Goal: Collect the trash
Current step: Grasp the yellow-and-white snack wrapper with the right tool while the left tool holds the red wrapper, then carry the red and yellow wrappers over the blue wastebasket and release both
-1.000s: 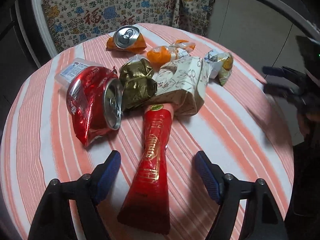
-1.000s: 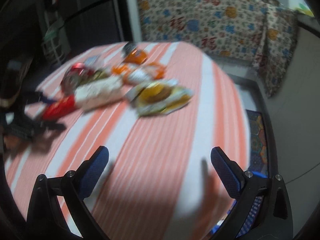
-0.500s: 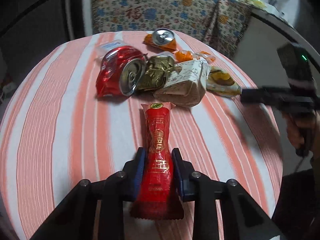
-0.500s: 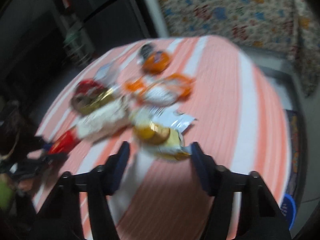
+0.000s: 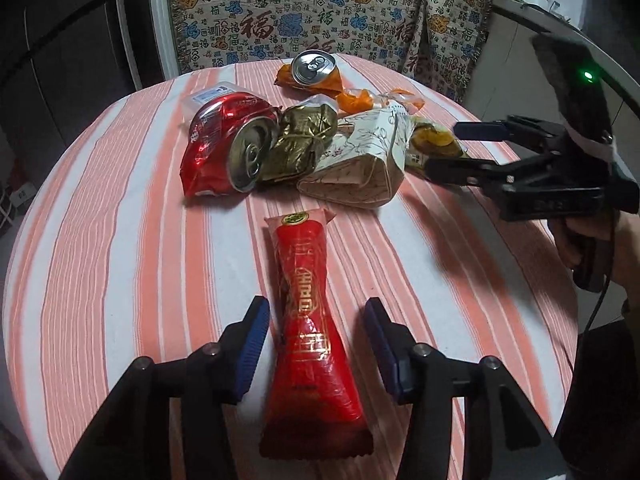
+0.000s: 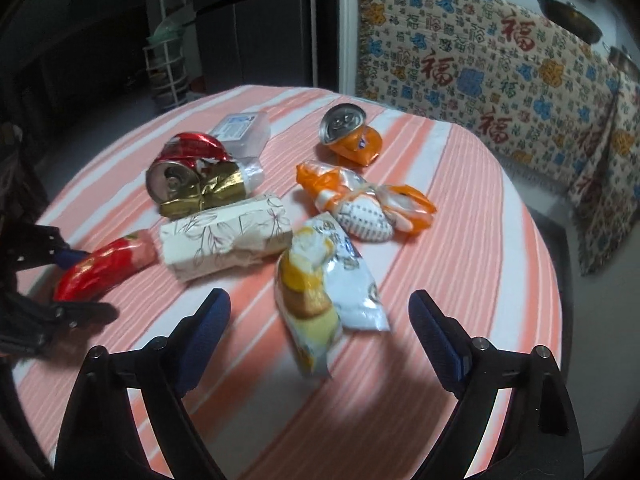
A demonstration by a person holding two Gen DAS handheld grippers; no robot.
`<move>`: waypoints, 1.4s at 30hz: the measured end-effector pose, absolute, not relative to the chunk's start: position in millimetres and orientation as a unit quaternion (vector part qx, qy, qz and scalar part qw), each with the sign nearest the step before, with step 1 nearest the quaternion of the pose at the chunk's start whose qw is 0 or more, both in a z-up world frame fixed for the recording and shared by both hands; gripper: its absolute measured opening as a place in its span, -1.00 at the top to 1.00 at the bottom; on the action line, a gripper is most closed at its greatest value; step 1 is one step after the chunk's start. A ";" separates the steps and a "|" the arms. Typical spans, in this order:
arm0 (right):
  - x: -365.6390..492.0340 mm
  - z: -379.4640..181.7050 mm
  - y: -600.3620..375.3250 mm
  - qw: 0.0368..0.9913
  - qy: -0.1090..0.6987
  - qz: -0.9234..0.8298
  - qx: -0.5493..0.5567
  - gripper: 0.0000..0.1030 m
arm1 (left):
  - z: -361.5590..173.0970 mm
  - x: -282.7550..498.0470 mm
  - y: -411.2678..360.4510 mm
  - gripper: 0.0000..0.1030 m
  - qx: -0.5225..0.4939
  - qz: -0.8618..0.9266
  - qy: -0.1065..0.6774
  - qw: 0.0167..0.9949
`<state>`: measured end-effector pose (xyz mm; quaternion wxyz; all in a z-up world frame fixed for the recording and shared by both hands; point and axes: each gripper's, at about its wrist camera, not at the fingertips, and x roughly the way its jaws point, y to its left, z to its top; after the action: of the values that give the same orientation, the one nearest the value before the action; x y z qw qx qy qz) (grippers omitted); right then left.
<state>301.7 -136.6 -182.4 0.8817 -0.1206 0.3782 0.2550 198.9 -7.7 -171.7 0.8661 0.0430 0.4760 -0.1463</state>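
A long red snack packet (image 5: 310,328) lies on the striped table between the open jaws of my left gripper (image 5: 316,344), which do not touch it. It also shows in the right wrist view (image 6: 106,266). A yellow and white snack bag (image 6: 322,296) lies between the wide-open jaws of my right gripper (image 6: 320,332). Behind lie a floral paper pack (image 5: 360,160), a crushed red can (image 5: 224,152), a gold wrapper (image 5: 300,142), an orange can (image 5: 312,70) and an orange wrapper (image 6: 368,204).
The round table (image 5: 100,240) has an orange and white striped cloth. A clear plastic box (image 6: 240,132) lies behind the red can. A patterned cloth (image 5: 320,12) hangs behind the table. My right gripper shows in the left wrist view (image 5: 464,148).
My left gripper, shut on the red packet half a second ago, has opened around it. My right gripper has opened wider and come closer to the yellow snack bag.
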 end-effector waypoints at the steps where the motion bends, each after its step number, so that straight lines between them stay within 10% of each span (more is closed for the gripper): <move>1: 305.8 -186.0 -131.6 0.876 0.389 0.258 -0.122 -0.40 | -172.3 197.6 -7.9 0.03 0.046 -0.146 0.476 0.866; 3: 309.6 -191.6 -131.5 0.865 0.416 0.252 -0.120 0.25 | -172.7 194.4 -8.0 0.35 0.053 -0.140 0.470 0.870; 6: 300.5 -186.2 -147.2 0.857 0.442 0.251 -0.088 0.43 | -171.9 190.9 -3.3 0.61 0.019 -0.140 0.469 0.872; 14: 227.1 -179.4 -171.1 0.845 0.470 0.248 -0.059 0.40 | -172.5 160.7 -27.1 0.56 -0.007 -0.129 0.452 0.882; 25: 221.5 -166.7 -152.0 0.857 0.424 0.271 -0.109 -0.24 | -172.2 166.5 -39.6 0.33 0.043 -0.130 0.467 0.873; 26: 222.6 -169.2 -148.7 0.855 0.425 0.273 -0.117 -0.24 | -172.5 165.7 -40.2 0.34 0.046 -0.129 0.467 0.874; 28: 226.5 -177.2 -145.3 0.847 0.444 0.260 -0.129 0.47 | -172.3 164.6 -41.0 0.62 0.047 -0.133 0.464 0.875; 42: 208.1 -149.8 -242.8 0.879 0.422 0.220 0.043 0.61 | -151.7 168.1 -115.1 0.70 -0.005 -0.216 0.441 0.871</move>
<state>208.1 -242.8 -149.8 0.8787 0.0428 0.4218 0.2196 168.1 -115.1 -151.7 0.8711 -0.0050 0.4412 -0.2156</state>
